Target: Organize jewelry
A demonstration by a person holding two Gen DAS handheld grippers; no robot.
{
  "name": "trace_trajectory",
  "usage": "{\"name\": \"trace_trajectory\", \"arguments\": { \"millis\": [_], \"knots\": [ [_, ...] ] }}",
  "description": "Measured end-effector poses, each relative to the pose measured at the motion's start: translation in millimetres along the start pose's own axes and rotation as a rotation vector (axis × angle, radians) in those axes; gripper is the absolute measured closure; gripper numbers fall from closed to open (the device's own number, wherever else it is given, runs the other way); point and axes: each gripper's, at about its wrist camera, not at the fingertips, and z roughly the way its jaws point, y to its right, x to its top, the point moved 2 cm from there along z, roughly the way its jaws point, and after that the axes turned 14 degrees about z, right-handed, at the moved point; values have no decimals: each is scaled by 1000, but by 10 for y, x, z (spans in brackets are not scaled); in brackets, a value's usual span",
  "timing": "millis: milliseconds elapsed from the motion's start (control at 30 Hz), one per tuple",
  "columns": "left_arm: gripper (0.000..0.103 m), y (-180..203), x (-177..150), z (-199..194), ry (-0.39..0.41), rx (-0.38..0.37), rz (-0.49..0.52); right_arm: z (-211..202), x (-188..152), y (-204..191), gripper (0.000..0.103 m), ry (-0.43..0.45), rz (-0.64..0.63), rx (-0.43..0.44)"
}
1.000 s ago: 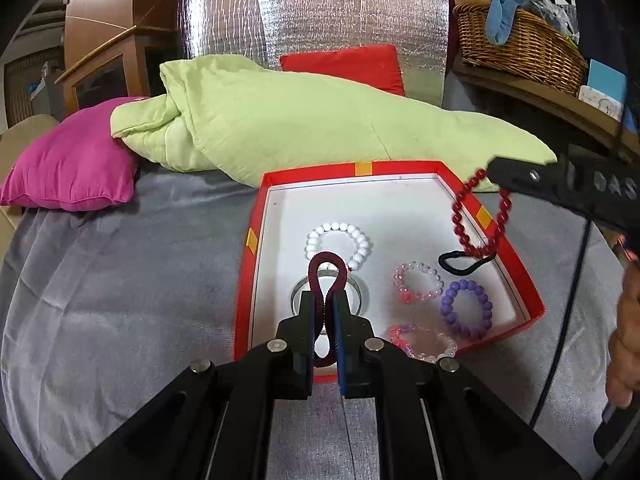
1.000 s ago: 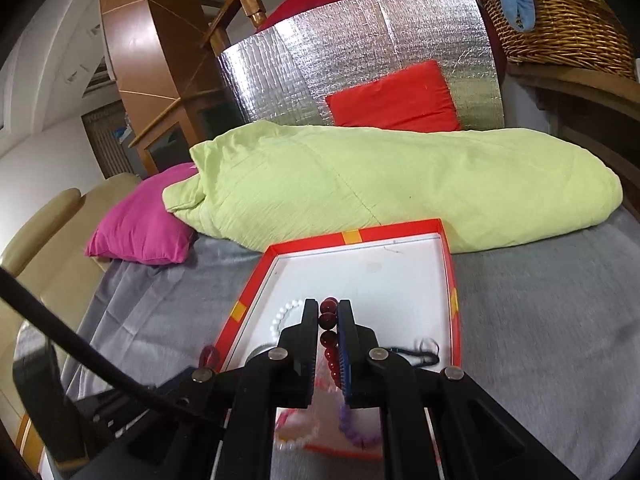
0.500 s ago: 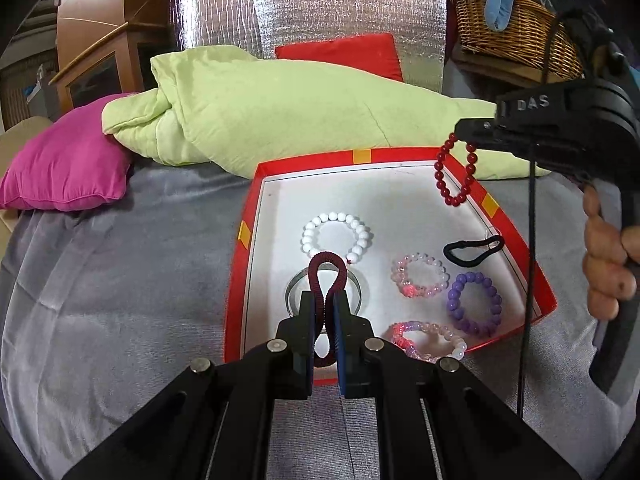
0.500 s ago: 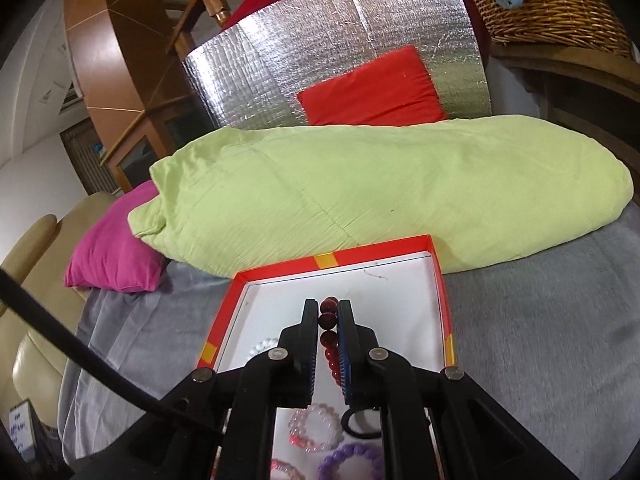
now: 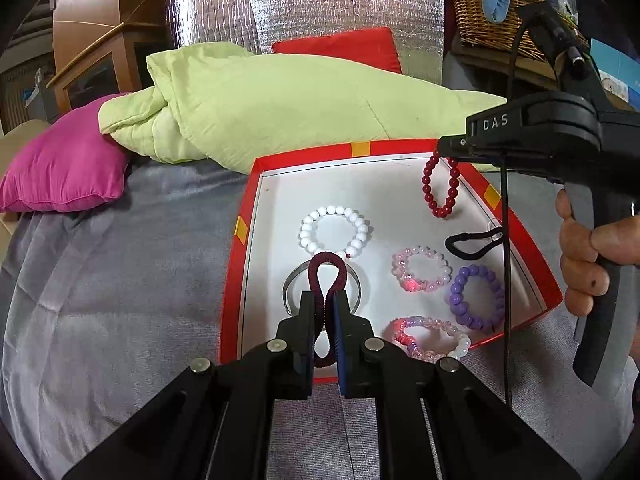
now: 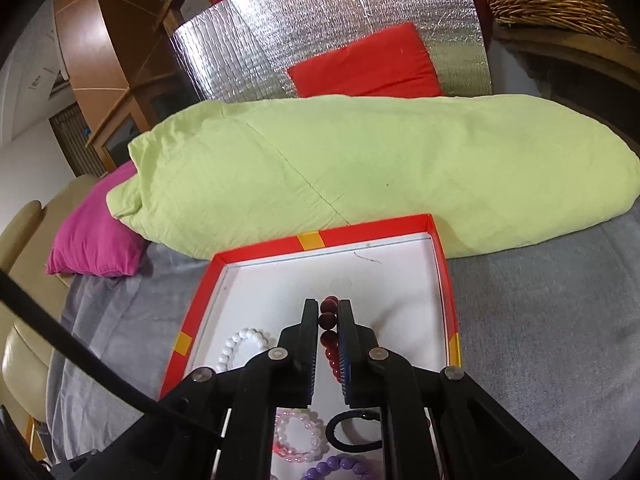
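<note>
Well, the biggest thing ahead of both my tools was the grey bedspread [image 5: 112,280], and beyond it, past the far end of the box, lay the rolled pale green quilt [image 5: 280,104] with a pink cushion [image 5: 64,176] off to its left and a red cushion [image 6: 368,64] behind it against a silver foil panel [image 5: 312,4].

Directly under and in front of my left gripper [image 5: 323,300] sat the red box [image 5: 240,232] with its white floor, resting on the bedspread. My left gripper was clenched on a dark maroon hair band [image 5: 326,268], the loop sticking out past the fingertips, over a metal bangle [image 5: 292,284] lying on the box floor just below. A little beyond those tips lay the white bead bracelet [image 5: 334,232]. To the right of them were a pink clear-bead bracelet [image 5: 420,268], a purple bead bracelet [image 5: 476,296] and, nearest my tool on that side, a second pink and clear bracelet [image 5: 428,338]. A black hair tie [image 5: 472,242] lay further right, close to the box's right wall.

My right gripper [image 6: 329,312] was squeezed tight on a red bead bracelet [image 5: 440,188], which hung straight down from the tips over the far right corner of the box; I could not tell whether its lowest beads touched the floor. My hand [image 5: 592,264] wrapped the right tool's handle at the right edge of the left camera's view, with a black cable [image 5: 506,280] hanging in front of it.
</note>
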Motion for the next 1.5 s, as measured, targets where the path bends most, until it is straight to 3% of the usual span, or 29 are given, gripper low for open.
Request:
{"name": "trace_trajectory", "arguments": {
  "millis": [833,900,1033,1200,1367,1433,1500],
  "knots": [
    [92,-7,-9,24,-20,-6,3,135,-36,155,91,-33,52,-72],
    [82,-9,-9,24,-22,-2,3,111,-36,161,80,-28,47,-81],
    [71,-34,-10,8,-19,6,-6,26,-24,145,79,-14,32,-81],
    [50,-42,-14,-21,-16,17,-10,-104,-32,124,79,-3,19,-82],
    [39,-63,-21,-74,-15,32,-22,-259,-78,117,78,-5,21,-87],
    [37,-80,-29,-89,-17,40,-31,-328,-110,110,71,-4,16,-94],
    [36,-97,-41,-106,-23,47,-36,-424,-154,109,52,0,15,-97]
  ]
}}
